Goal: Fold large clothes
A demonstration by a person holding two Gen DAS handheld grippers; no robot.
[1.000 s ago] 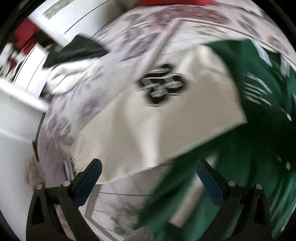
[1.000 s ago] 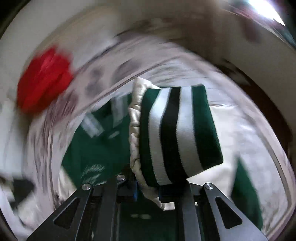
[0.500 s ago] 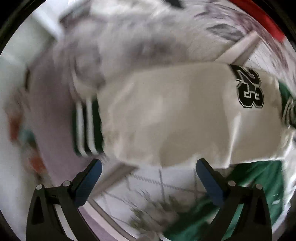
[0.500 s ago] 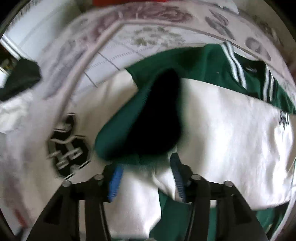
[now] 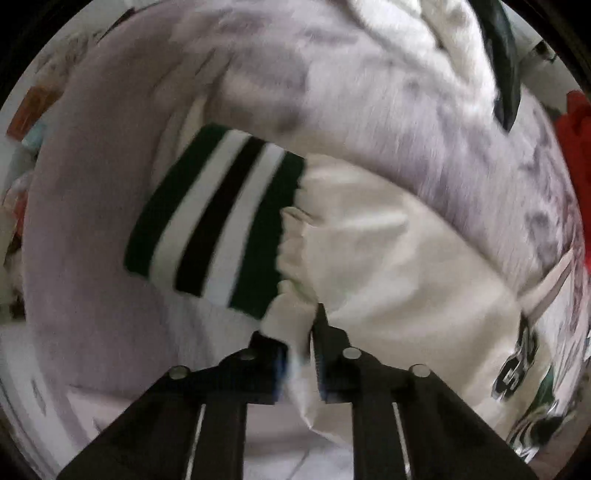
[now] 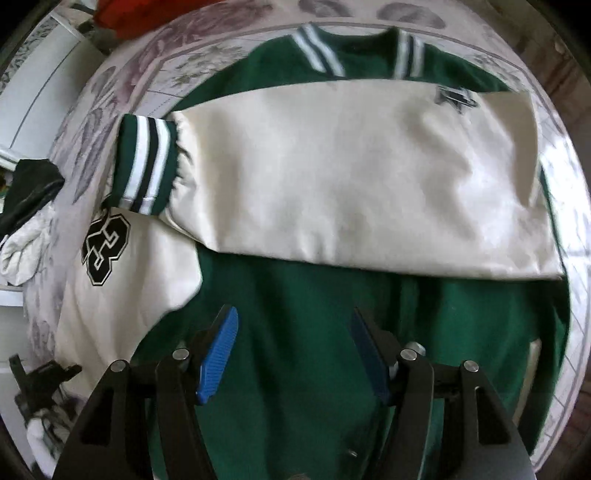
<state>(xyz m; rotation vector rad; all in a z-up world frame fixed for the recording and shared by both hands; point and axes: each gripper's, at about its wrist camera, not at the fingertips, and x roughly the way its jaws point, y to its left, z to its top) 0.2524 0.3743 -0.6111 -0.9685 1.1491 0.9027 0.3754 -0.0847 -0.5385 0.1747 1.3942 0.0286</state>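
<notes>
A green varsity jacket (image 6: 295, 325) with cream sleeves lies on a floral bedspread (image 6: 122, 85). One cream sleeve (image 6: 351, 173) is folded across the green body, its striped cuff (image 6: 146, 164) at the left. My right gripper (image 6: 291, 350) is open and empty above the green body. The other sleeve, with a black number patch (image 6: 105, 247), lies at the left. In the left wrist view my left gripper (image 5: 299, 354) is shut on that cream sleeve (image 5: 388, 266) just behind its green, white and black striped cuff (image 5: 218, 218).
A pile of white and dark clothes (image 6: 26, 206) lies at the bed's left edge; it also shows in the left wrist view (image 5: 461, 48). A red garment (image 6: 122, 14) lies at the far side. White furniture (image 6: 40, 96) stands beyond the bed.
My right gripper laid its sleeve across the jacket body, let go and opened. My left gripper swung to the other sleeve's cuff end and closed on it.
</notes>
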